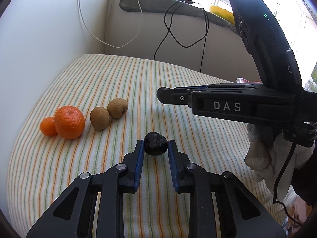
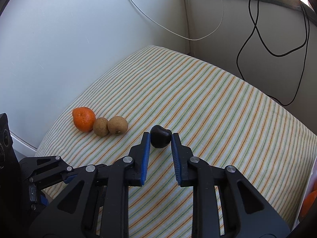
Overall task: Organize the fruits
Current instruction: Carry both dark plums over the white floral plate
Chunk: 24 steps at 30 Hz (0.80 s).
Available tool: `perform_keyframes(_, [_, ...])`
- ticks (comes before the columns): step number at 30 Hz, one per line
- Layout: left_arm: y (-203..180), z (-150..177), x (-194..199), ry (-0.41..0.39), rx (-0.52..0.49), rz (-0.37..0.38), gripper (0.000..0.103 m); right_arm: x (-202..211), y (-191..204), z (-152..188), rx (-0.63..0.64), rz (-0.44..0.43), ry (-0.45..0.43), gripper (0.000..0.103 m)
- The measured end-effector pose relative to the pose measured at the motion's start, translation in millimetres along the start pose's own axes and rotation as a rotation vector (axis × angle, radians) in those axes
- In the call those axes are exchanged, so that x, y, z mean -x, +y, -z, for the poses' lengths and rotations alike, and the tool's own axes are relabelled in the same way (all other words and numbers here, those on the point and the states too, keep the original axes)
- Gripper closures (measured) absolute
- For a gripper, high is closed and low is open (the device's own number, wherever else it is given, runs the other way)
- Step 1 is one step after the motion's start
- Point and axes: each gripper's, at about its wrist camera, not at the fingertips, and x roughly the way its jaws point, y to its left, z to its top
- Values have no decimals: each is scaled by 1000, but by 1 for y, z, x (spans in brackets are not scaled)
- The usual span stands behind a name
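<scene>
Striped cloth (image 1: 178, 75): plum (image 1: 155, 143) btwn claw (image 1: 155, 146) tips

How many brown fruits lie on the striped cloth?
2. One brown fruit sits right of the big orange; the other brown fruit is beside it, further right. None seems hidden.

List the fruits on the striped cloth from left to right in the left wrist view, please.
small orange → large orange → first brown fruit → second brown fruit → dark fruit

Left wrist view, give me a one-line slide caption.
Left gripper closed on a dark fruit above a striped cloth, two oranges and two brown fruits lined up at left.
</scene>
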Motion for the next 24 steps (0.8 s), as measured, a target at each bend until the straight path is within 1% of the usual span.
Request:
perform_keyframes(6, [0,0,15,-25,14,34,80,33,-4,11,-5,3,-46,81])
perform_keyframes(10, [-14,0,19,-41,13,64,80,57,-11,21,-18,9,-77,81])
perform_keyframes(16, [-39,-6,20,-59,-9,111,80,96,-32,34,-48,22,-124,81])
perform_keyframes(24, [-76,-20,9,-63,-37,183,80,144,-67,56,-96,60,-176,81])
